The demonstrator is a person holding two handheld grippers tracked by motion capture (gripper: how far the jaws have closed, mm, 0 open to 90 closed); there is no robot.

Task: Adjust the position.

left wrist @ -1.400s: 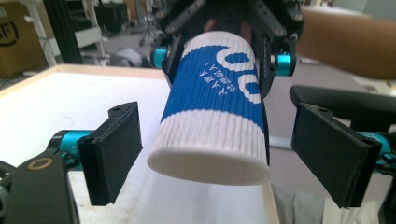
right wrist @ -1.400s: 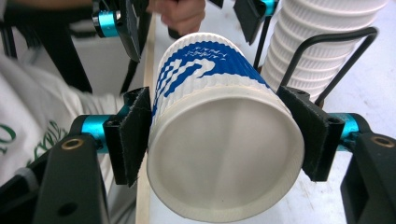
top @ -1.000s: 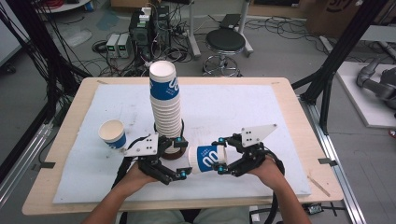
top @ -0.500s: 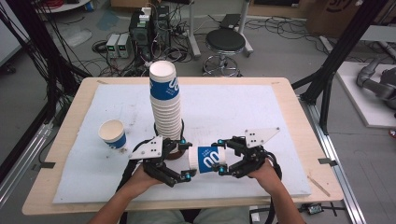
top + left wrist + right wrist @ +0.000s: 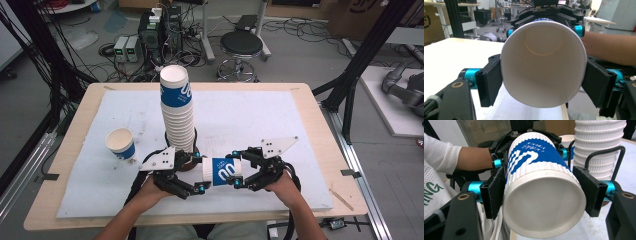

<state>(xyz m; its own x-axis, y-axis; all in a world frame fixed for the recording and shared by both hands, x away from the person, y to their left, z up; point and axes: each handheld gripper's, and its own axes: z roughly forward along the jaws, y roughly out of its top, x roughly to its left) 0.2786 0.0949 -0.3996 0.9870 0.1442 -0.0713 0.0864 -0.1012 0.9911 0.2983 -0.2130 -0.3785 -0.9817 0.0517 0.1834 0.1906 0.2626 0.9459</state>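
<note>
Held level in front of the cup stack (image 5: pixel 178 112), just above the tabletop (image 5: pixel 280 120) — a blue-and-white paper cup (image 5: pixel 223 171), gripped from both ends. Clamped at the base end by the right gripper (image 5: pixel 239 172), pads pressed on the ribbed wall. Taken at the rim end by the left gripper (image 5: pixel 199 172), jaws just closed in and now flanking the mouth (image 5: pixel 541 62) — probably a handover or a pulling-apart of nested cups. Left standing apart, left of the stack: a single cup (image 5: pixel 120 143).
</note>
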